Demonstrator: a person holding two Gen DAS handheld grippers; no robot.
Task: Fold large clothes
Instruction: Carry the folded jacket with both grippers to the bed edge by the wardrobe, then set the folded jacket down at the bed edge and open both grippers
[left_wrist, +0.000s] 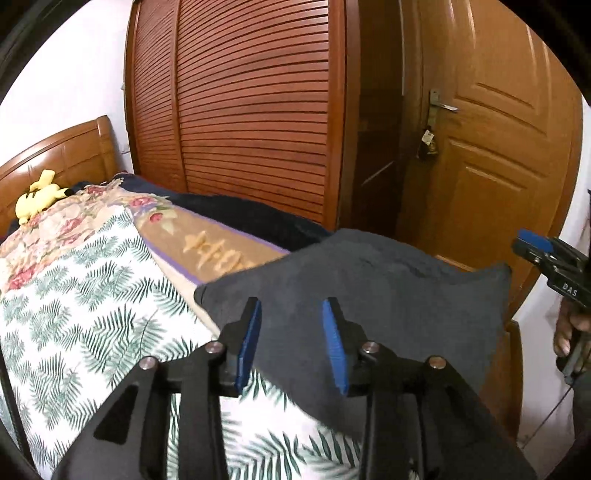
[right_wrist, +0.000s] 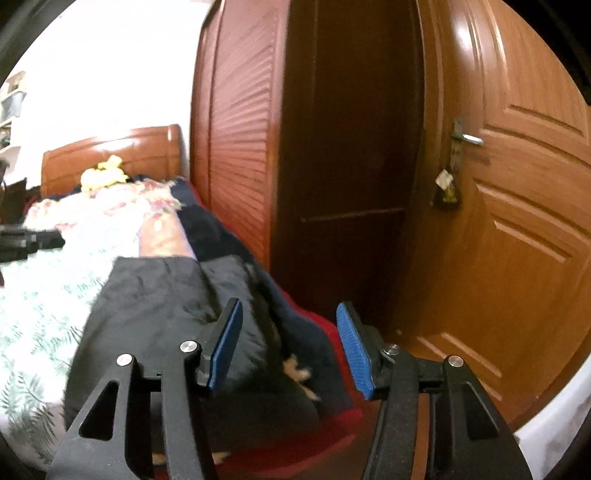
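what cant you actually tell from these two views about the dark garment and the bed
- Dark garment: its type and full shape; the left gripper covers its near edge in the left wrist view, and motion blur smears it in the right wrist view.
- Fold state: layers are not distinguishable.
- Yellow plush toy: too small for detail.
- Right gripper: open over the garment; contact unclear.
- Bed: cut off by both frames.

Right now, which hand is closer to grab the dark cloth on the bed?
Probably the left. The left tool is open with the dark garment directly between and beyond its fingers. The right tool is open too, but points past the garment's edge toward the wardrobe.
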